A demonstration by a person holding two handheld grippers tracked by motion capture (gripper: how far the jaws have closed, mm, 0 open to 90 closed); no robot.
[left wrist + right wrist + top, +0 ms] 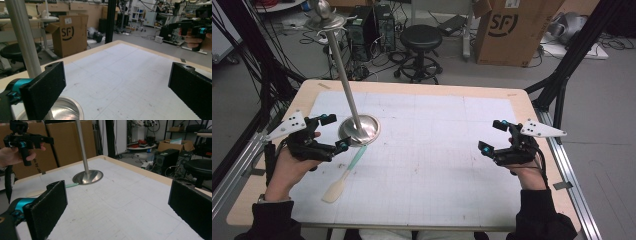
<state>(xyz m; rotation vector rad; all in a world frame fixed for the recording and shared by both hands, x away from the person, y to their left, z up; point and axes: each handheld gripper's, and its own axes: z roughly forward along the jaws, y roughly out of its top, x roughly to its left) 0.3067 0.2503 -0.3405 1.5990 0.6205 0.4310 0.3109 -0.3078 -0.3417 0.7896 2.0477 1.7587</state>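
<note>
Both hand-held grippers, left (329, 132) and right (493, 136), hover agape over the worktop (437, 150); reaching the spatula (344, 175) probably comes next.

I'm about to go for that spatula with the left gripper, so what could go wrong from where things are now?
1. The spatula's green handle end lies against the base of the metal stand, so a grab there may knock the stand.
2. The stand's tall pole rises right beside the open left gripper; a careless swing could tip it.
3. The spatula lies flat on the table, so the jaws may scrape the mat or slip off it.
</note>
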